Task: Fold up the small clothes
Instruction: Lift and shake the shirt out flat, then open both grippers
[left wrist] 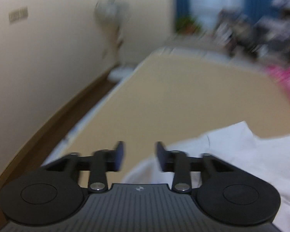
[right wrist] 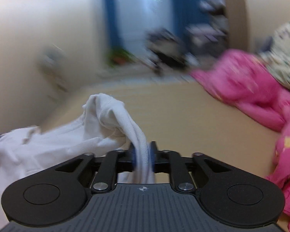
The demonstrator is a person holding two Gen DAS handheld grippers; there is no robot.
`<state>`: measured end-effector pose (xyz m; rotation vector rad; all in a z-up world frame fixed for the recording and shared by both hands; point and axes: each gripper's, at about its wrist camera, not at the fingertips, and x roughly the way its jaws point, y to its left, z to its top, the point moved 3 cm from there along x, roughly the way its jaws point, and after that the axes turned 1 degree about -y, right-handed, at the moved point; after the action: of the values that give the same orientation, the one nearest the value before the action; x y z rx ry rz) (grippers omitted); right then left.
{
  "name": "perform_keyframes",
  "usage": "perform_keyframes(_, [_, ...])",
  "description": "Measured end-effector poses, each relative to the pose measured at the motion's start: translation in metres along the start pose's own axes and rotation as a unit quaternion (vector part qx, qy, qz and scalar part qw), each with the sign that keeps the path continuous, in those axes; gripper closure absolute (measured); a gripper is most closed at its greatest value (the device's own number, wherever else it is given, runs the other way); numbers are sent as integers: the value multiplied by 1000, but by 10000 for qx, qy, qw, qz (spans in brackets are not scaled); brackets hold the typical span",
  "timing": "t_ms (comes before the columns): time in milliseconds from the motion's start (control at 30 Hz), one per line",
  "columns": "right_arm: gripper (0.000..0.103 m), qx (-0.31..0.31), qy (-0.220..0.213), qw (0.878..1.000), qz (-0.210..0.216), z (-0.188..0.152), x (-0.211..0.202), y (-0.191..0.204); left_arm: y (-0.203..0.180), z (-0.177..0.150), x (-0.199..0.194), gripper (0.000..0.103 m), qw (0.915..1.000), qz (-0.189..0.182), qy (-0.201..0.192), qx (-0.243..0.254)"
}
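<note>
The white garment [right wrist: 98, 127] sits crumpled on the tan table [left wrist: 174, 100], soft ridges and a ribbed weave showing, one peak bunched up high, the rest trailing off to the left of the right gripper [right wrist: 143, 155]. A fold of that cloth runs straight down between the right gripper's jaws, filling the narrow gap; whether the pads actually press on it, I cannot tell, the view is too smeared.

Over on the left wrist view, the left gripper [left wrist: 139, 155] is released, jaws apart, bare tabletop showing between them. The same white garment [left wrist: 241, 154] lies just right of that gripper, spreading under its right finger [left wrist: 161, 155].

Edges now: left of the garment the table's long edge runs away towards the far corner, with floor and a brown skirting board below a cream wall. Beyond the garment there is a broad stretch of bare tan surface up to the far edge.

Right of the garment, well apart, a pink garment [right wrist: 247, 89] is heaped on the table, and a pale patterned cloth [right wrist: 286, 58] sits behind it.

Count: one white garment, one pink heap, one patterned cloth, two grippers.
</note>
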<state>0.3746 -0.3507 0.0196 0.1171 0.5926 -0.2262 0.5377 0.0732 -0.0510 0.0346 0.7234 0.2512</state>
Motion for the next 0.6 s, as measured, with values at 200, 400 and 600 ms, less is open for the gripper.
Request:
perform_keyframes(200, [50,660,753,9937,509,-64,34,-2,-5,-74,37,16,9986,-87,485,205])
perform_keyframes(400, [47,358,1361,9889,485,-168,-59,-38,72,-179,-22,15,9957,-375,821,209])
perform_keyframes(600, [41,101,1959,9766,884,-265,-135,-2,108,-276,-113,14,9918,-379,1219,-54])
